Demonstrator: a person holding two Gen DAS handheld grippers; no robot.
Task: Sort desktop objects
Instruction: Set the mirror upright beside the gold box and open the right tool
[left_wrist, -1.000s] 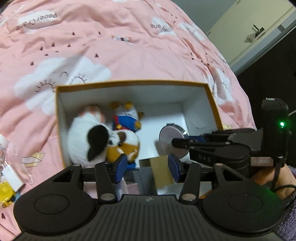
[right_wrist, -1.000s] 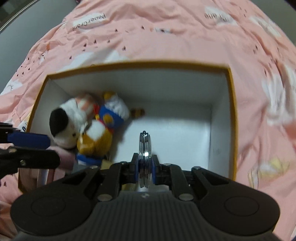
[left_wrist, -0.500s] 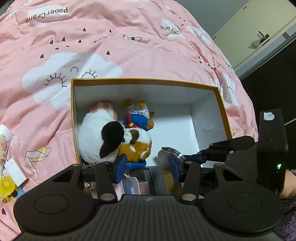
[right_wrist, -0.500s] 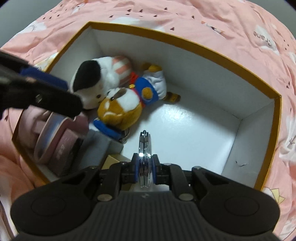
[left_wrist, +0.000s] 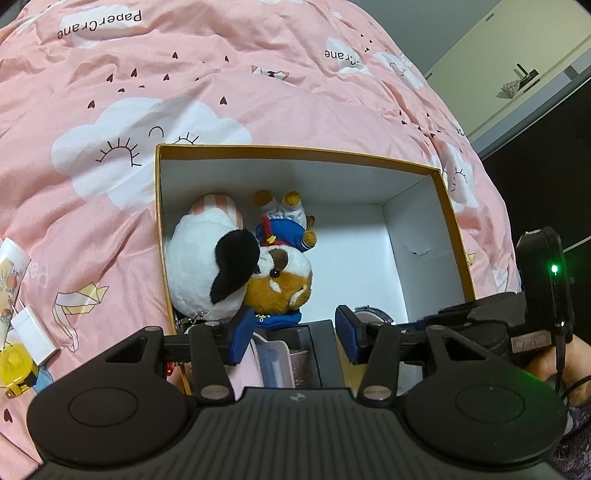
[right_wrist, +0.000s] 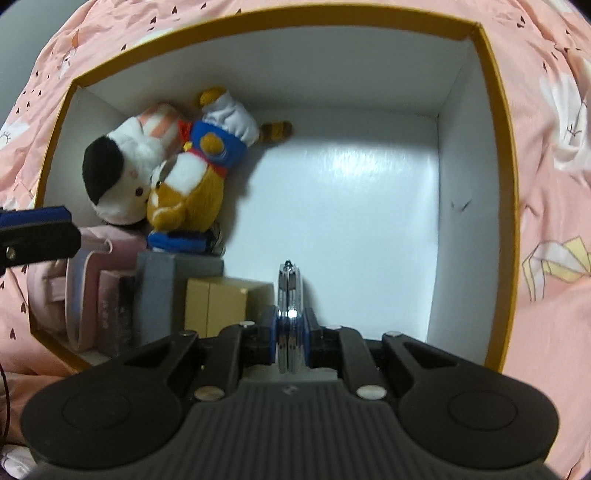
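Indoor light is dim and warm. Glare sits on the white floor of the box (right_wrist: 369, 206), and the plush toys (right_wrist: 177, 177) cast soft shadows. Both fisheye views bend strongly at the edges; the right wrist view looks slightly blurred.

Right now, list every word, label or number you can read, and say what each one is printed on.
"PaperCrane", upside down, on a white cloud of the pink bedspread.
"PaperCrane" again, only its end "ane" legible, on another cloud of the bedspread further right.
Part of large pale lettering on the bedspread beside the white tube: unreadable.
Print on that tube: too small to read.
Nothing legible on the box, the plush toys or the round metal case in the right gripper.
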